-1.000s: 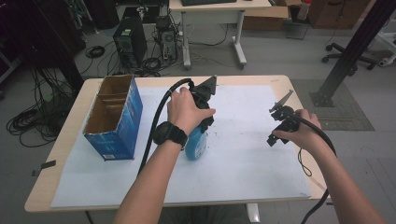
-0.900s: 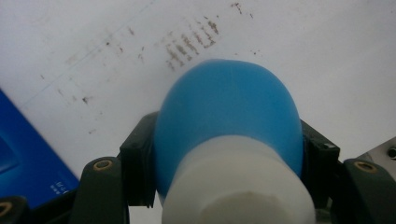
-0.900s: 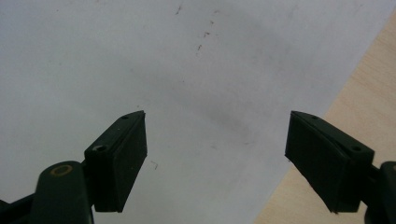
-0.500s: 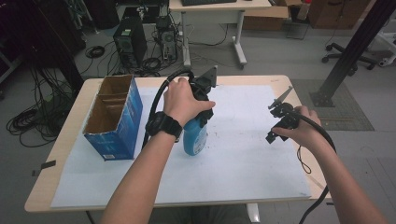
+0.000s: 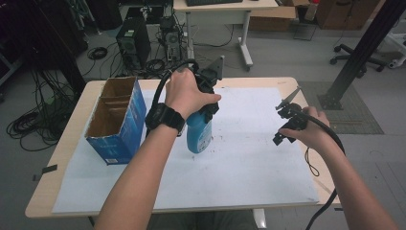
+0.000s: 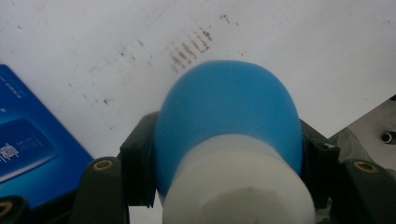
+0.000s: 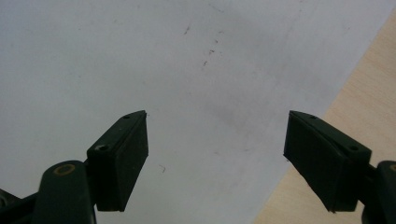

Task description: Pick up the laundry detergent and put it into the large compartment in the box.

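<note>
A blue bottle with a white cap hangs from my left gripper, a little left of the middle of the table. In the left gripper view the bottle sits between the two black jaws, white cap towards the camera, with my left gripper shut on its shoulder. My right gripper is held low over the right side of the white paper. In its own view the right gripper stands wide open above bare paper with nothing between the jaws.
An open blue carton with cardboard dividers stands at the left of the table, also seen as the blue box beside the bottle. White paper covers most of the wooden table. The table's right edge is close to my right gripper.
My left hand has lifted the blue bottle and drawn it slightly towards the far side, bringing it more upright. The right hand has hardly moved.
</note>
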Available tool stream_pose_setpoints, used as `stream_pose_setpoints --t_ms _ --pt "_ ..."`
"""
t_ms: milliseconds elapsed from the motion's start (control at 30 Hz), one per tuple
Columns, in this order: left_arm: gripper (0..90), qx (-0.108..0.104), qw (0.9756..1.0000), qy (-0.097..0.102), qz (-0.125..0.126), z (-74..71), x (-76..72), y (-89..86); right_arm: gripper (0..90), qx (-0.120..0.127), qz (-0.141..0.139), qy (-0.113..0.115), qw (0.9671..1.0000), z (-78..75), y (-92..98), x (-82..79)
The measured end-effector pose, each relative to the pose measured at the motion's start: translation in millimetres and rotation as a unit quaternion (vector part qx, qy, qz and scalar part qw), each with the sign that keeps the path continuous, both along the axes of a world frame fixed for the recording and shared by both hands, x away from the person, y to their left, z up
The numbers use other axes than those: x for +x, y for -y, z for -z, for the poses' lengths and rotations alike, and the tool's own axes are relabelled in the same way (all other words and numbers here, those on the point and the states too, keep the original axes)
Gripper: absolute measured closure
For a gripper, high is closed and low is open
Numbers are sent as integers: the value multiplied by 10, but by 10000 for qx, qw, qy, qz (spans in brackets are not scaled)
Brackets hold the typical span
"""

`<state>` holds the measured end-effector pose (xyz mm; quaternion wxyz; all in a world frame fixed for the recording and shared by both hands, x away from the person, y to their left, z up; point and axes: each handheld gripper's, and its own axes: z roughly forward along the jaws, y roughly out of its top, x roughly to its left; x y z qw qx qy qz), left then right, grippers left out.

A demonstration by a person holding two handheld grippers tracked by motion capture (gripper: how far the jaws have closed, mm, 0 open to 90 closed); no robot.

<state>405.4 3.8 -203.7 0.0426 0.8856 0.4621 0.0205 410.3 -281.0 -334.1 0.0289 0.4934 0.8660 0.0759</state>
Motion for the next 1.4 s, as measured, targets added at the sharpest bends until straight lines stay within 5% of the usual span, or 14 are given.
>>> stream_pose_setpoints --t_ms 700,1400 --pt "375 12 10000 56 -59 -378 43 -80 220 4 32 56 10000 -96 -15 29" --pt "375 -41 9990 184 -394 -694 123 -327 220 -24 73 23 10000 -79 -3 86"
